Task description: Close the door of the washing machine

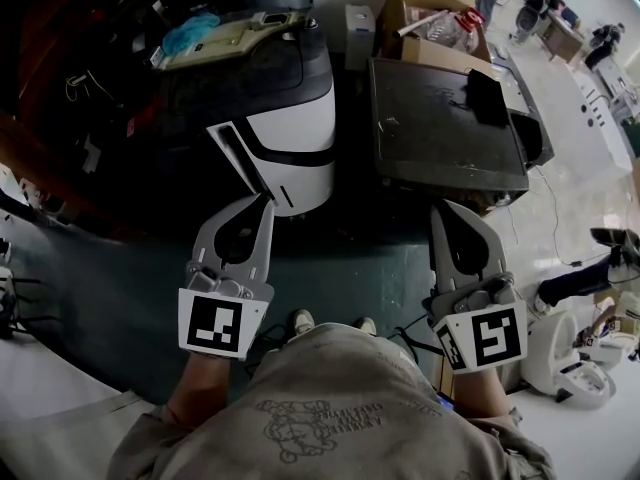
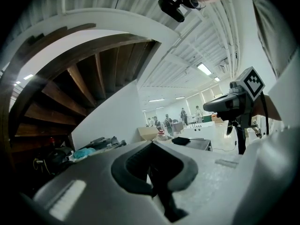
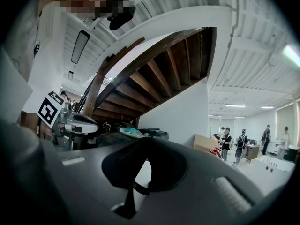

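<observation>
A white machine with a dark top (image 1: pixel 290 138) stands just ahead of my left gripper (image 1: pixel 263 204); I cannot make out its door from here. Beside it on the right is a dark flat-topped machine (image 1: pixel 440 118), in front of my right gripper (image 1: pixel 441 214). Both grippers are held level, side by side, short of the machines and touching nothing. Each has its jaws together with nothing between them. In the left gripper view the jaws (image 2: pixel 151 145) point over the machines toward a white wall. The right gripper view (image 3: pixel 142 143) looks toward a wooden staircase.
Cloths and clutter (image 1: pixel 200 33) lie on the white machine's top. Cardboard boxes (image 1: pixel 430 8) stand behind the dark machine. A wooden staircase (image 3: pixel 154 74) rises on the left. People (image 3: pixel 227 142) stand far off in the open hall. Cables (image 1: pixel 405 328) lie on the floor by my feet.
</observation>
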`<state>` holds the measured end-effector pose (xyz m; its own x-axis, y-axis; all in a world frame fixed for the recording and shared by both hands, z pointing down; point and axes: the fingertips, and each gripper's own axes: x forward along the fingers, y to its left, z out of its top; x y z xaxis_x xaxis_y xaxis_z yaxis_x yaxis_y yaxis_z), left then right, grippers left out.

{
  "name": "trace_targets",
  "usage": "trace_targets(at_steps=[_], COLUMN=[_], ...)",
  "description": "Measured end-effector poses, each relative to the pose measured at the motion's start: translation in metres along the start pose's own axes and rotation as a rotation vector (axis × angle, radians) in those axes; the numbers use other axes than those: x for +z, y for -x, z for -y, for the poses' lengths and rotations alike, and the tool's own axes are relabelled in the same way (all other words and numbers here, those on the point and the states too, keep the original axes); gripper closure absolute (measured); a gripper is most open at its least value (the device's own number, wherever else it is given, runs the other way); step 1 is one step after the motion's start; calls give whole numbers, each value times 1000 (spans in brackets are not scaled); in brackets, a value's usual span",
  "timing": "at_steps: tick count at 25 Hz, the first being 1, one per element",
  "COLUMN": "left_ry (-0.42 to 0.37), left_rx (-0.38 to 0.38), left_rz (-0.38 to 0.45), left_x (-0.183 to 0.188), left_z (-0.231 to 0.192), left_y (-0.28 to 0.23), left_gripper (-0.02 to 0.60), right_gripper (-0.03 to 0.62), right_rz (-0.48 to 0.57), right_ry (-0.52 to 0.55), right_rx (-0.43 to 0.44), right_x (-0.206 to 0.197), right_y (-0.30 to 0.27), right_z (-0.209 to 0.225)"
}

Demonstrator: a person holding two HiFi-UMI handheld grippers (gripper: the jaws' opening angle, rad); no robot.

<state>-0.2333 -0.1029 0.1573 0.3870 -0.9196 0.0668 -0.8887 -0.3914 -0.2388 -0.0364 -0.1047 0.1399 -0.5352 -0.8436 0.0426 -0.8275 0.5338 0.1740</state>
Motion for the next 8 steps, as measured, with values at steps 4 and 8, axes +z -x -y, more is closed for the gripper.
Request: trace_targets(at_steps=[4,8], left_ry=[-4,-9], left_rx=[-7,-19], left_rz=[0,5], left_x=[3,8], left_z=[1,6], left_y=[-4,-9], left_gripper=[581,581], right_gripper=[568,568], right_rz=[-2,-2], right_ry=[-3,-1], right_rx=[-4,-6], right_x=[0,2], right_y=[0,0], right_z=[4,8])
